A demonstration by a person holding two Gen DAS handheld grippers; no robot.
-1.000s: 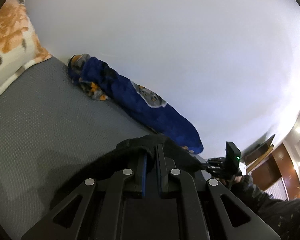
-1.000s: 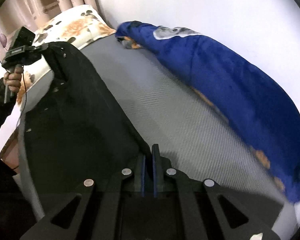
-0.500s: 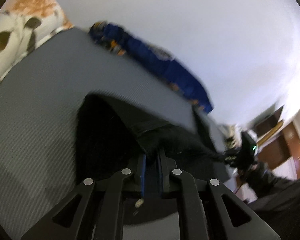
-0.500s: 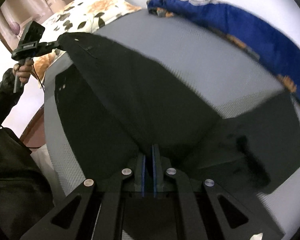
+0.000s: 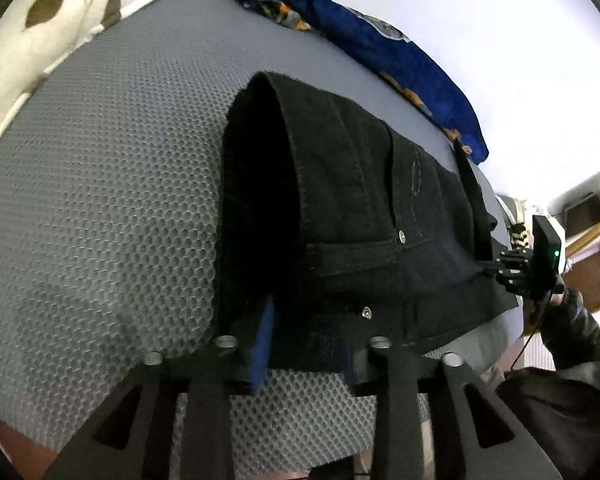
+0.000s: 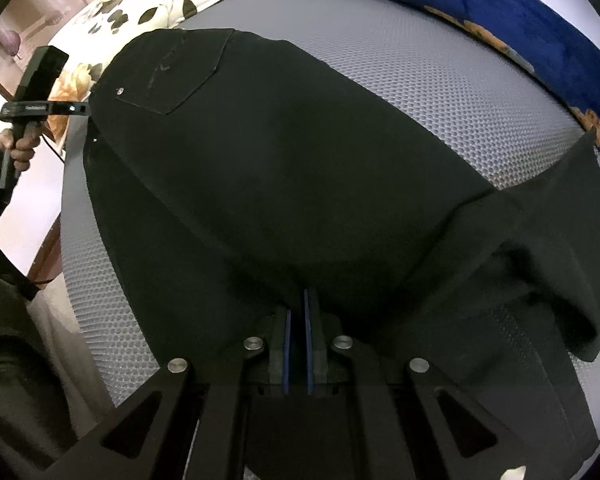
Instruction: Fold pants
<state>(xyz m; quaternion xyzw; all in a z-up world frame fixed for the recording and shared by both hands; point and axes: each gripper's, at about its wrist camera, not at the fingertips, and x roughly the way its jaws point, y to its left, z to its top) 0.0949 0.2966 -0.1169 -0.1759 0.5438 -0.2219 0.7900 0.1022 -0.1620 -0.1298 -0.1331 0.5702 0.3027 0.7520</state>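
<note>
On the grey mesh mattress [image 5: 100, 184] the black pants [image 6: 284, 168] lie spread, waistband at your left gripper [image 5: 304, 332], whose jaws are opening off it, so lift clear, keeping your right gripper [image 6: 296, 320] clamped on the cloth until flat.

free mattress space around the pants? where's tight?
Bare grey mesh mattress between the black pants and the floral pillow; a narrower strip between pants and the blue blanket. Crowded at the near edge, where both claws work the fabric.
</note>
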